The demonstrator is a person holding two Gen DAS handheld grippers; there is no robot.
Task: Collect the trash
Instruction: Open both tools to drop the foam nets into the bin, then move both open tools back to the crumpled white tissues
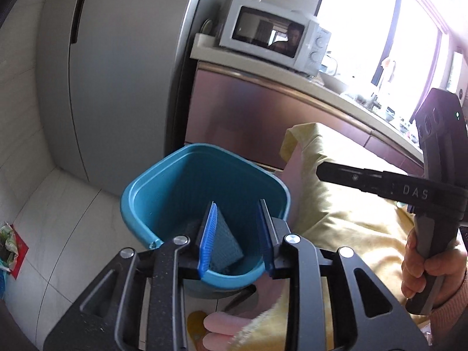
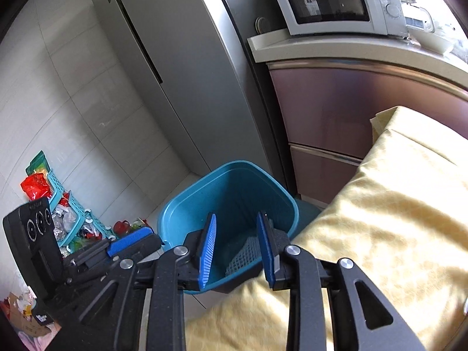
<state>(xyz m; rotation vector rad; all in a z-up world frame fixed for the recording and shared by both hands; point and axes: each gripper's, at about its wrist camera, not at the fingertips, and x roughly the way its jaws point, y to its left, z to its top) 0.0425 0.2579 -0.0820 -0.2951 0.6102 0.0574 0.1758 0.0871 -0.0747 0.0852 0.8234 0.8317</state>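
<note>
A teal plastic bin [image 1: 163,187] stands on the floor beside a table with a yellow cloth [image 1: 345,222]. Its inside holds a grey mesh piece [image 1: 226,244], which also shows in the right wrist view [image 2: 244,254]. My left gripper [image 1: 237,242] hovers over the bin's near rim, open and empty, blue pads [image 1: 209,234] apart. My right gripper [image 2: 238,248] is open and empty above the bin [image 2: 187,204]. The right gripper's body [image 1: 409,193] shows in the left wrist view, held in a hand. The left gripper [image 2: 128,241] shows in the right wrist view.
A grey fridge [image 1: 117,87] stands behind the bin. A white microwave [image 1: 275,35] sits on the counter above brown cabinets [image 1: 248,111]. A teal rack with colourful packets [image 2: 58,201] stands on the tiled floor at left. Loose clutter [image 2: 20,313] lies at the lower left.
</note>
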